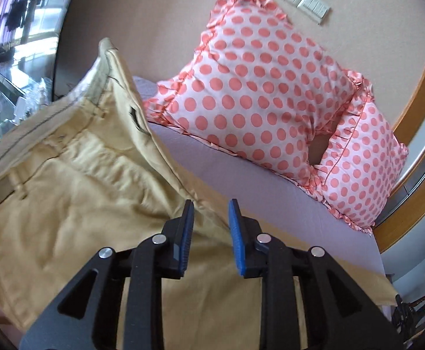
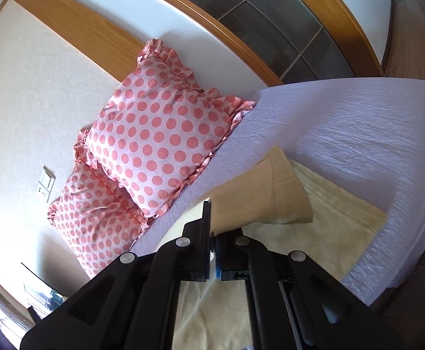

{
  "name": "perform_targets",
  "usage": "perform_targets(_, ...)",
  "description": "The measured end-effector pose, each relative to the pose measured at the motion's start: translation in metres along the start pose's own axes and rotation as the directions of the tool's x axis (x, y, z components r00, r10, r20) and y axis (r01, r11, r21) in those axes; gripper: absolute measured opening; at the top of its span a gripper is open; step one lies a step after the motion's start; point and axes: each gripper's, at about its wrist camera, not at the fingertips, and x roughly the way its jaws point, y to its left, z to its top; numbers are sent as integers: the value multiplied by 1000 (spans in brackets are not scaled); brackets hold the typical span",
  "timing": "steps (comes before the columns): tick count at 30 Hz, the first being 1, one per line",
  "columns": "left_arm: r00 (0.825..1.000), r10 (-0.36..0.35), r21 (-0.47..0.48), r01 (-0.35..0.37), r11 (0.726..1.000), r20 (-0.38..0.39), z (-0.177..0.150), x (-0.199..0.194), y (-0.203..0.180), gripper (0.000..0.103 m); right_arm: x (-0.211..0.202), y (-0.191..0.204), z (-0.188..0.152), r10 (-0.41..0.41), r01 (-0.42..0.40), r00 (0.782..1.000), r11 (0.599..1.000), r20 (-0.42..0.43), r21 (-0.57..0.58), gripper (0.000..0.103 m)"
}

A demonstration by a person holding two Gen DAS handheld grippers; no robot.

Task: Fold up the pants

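Tan pants (image 1: 75, 180) lie across the bed (image 2: 358, 128) (polka-dot pillows (image 1: 259, 87) beyond). Left claw (image 1: 211, 224) spread above the fabric; right claw (image 2: 212, 233) pinching a raised leg hem (image 2: 273, 195).

Two black grippers of one build are seen. On the left gripper (image 1: 211, 218), angular black linkage arms with cut-out slots are joined by round silver pins, and ribbed blue pads (image 1: 237, 233) are fitted inside each finger. On the right gripper (image 2: 212, 233), the same black arms and silver pins are shown, with blue glimpsed low between the fingers.
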Motion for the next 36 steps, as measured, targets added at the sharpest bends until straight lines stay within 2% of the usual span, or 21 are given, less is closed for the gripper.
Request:
perform_targets(2,997,56,14,-57,998,57,-29,-40,18,23,-1,-7,-9,-16,16,1000,1000,-18,10,2)
perform_targets(3,994,78,7,-78,997,71,-42,-53,28,14,-2,-11,-12,-21,22,999,1000,-25,17,2)
perform_targets(5,993,107,-41,-104,994,55,-56,-62,47,6,-2,-20,-17,-31,32,999,999,-41,38,2)
perform_targets(7,993,118,-83,-116,990,18,-60,-58,64,6,-2,-25,-20,-34,37,998,998,-55,51,2)
perform_targets(10,997,73,-78,-72,994,18,-43,-47,64,8,-4,-24,-19,-28,30,998,999,-53,40,2)
perform_targets(11,998,61,-71,-59,996,21,-32,-42,62,19,-6,-22,-17,-24,25,999,999,-48,32,2)
perform_targets(12,999,50,-64,-49,997,18,-19,-34,60,41,-7,-20,-16,-19,20,999,999,-43,27,2)
perform_targets(14,996,92,-52,-91,994,19,7,-12,55,57,-8,-18,-14,-16,17,999,1000,-36,19,2)
perform_targets(16,986,164,-35,-163,986,16,31,15,53,57,-8,-16,-14,-17,17,999,1000,-31,15,2)
perform_targets(19,966,254,-24,-255,967,-52,57,63,57,57,-6,-16,-14,-21,21,999,1000,-29,18,2)
perform_targets(20,956,283,-20,-285,958,-71,63,78,58,56,-5,-17,-14,-21,22,999,1000,-29,20,2)
perform_targets(22,947,309,-4,-311,951,-90,72,99,62,21,-4,-19,-14,-25,25,999,999,-31,24,2)
perform_targets(23,945,313,0,-315,949,-96,75,102,64,7,-3,-20,-14,-23,24,999,999,-35,27,2)
perform_targets(27,967,253,0,-253,968,-23,70,57,66,5,-8,-18,-11,-22,22,1000,1000,-20,13,2)
perform_targets(31,976,213,20,-214,977,39,34,-16,76,5,-18,-23,-7,-51,51,999,999,0,7,2)
perform_targets(34,975,223,-6,-223,975,7,-6,-52,102,5,-23,-35,-9,-88,89,996,996,-12,25,2)
perform_targets(36,975,218,-43,-220,975,-37,-29,-61,119,5,-25,-41,-11,-106,107,994,994,-25,37,2)
